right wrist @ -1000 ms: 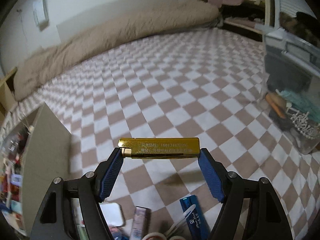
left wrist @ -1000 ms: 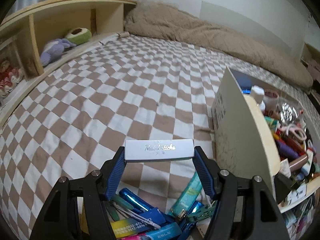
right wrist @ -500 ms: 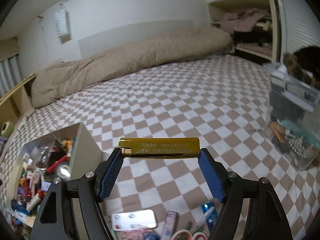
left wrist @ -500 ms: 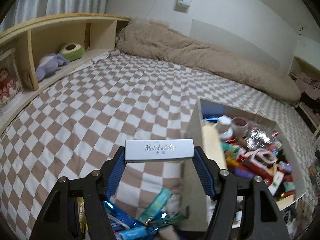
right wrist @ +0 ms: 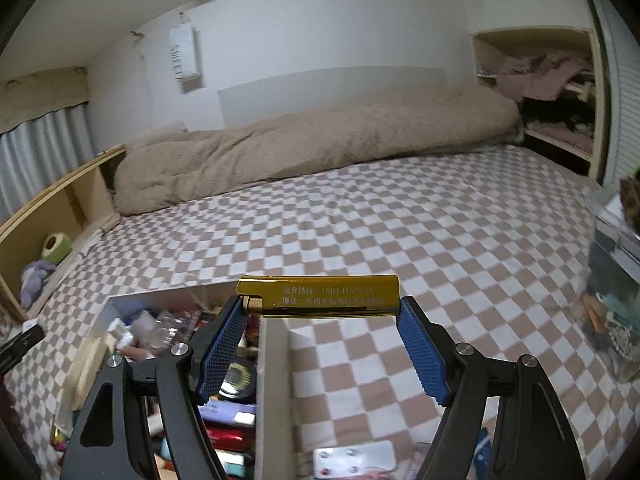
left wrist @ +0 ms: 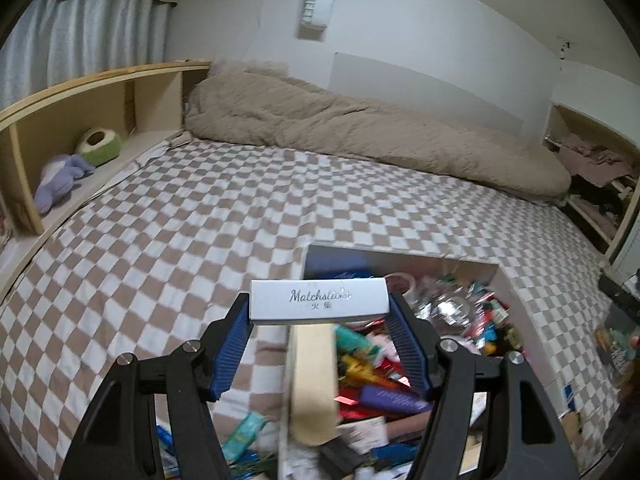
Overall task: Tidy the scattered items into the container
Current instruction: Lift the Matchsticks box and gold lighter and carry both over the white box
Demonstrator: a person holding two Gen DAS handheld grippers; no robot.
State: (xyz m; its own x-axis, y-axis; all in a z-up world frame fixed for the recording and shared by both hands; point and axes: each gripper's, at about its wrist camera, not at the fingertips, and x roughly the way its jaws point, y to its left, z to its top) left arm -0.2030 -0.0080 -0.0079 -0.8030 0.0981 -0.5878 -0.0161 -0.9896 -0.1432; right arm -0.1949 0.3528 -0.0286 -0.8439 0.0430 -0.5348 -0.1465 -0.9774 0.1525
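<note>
A bed with a brown and white checkered cover filled most of both views, and a long beige quilt lay rolled along its far side by the wall. A wooden shelf ran along one side of the bed, and it held a purple plush toy next to a round green one.

The container, an open box with pale walls, stood on the cover and was already full of small colourful things, many of them blurred. In the right wrist view the same box appeared at the lower left, with its near wall below the fingers. A few loose items lay on the cover just beside the box.

The left gripper was pinching a white matchbox by its two short ends, and the word "Matchsticks" was printed on it. The box was held level above the near left wall of the container.

The right gripper was pinching a gold lighter in the same way, end to end, over the right edge of the container. A small metal plate lay on the cover below it.
</note>
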